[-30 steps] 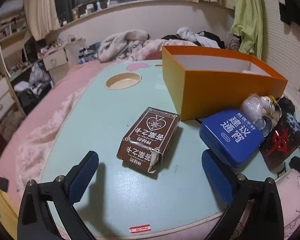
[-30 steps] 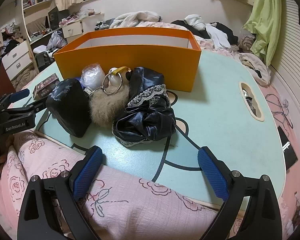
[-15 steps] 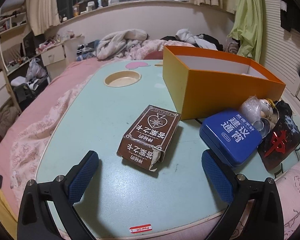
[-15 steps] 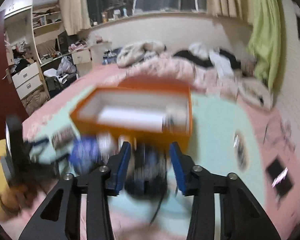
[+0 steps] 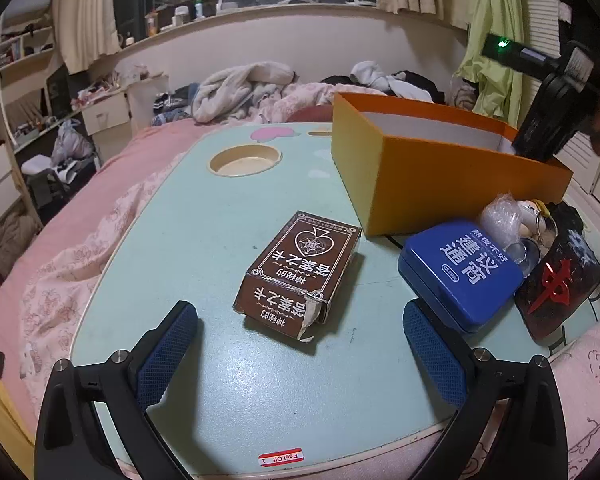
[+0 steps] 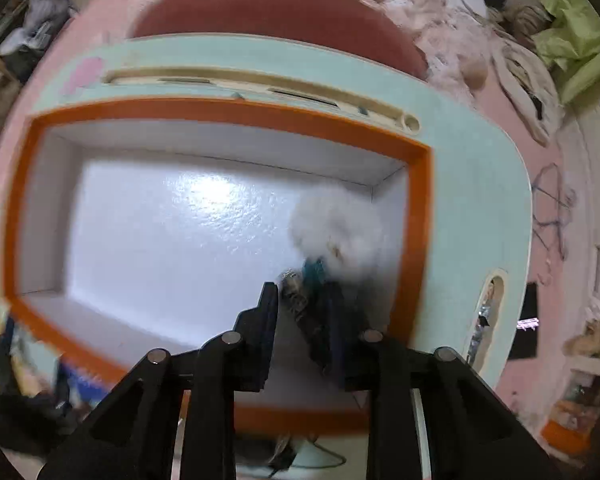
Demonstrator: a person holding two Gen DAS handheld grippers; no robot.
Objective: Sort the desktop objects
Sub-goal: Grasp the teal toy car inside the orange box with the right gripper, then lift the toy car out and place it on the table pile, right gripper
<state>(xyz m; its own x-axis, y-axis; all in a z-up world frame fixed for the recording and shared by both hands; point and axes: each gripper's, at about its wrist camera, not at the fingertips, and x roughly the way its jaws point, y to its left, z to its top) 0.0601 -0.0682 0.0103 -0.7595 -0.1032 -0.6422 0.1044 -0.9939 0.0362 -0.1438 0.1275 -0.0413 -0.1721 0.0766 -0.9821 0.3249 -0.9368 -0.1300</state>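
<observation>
- mint-green table [image 5: 180, 216], round cup recess [image 5: 245, 159] in top, pink heart mark [image 5: 274, 133] near far edge
- red-white "Peel Off" sticker [image 5: 281, 458] on near table edge
- pink floral bedding [image 5: 52, 280] around table
- heap of pale clothes [image 5: 244, 84] and white and dark garments [image 5: 396, 78] behind table
- lime-green garment [image 5: 490, 48] hanging at right
- cream curtains [image 5: 86, 12] beside dark window
- bottles on sill [image 5: 180, 14], too small to identify
- white drawers [image 5: 108, 114] at left, cluttered
- long slot [image 6: 260, 82] along table's far edge in right wrist view
</observation>
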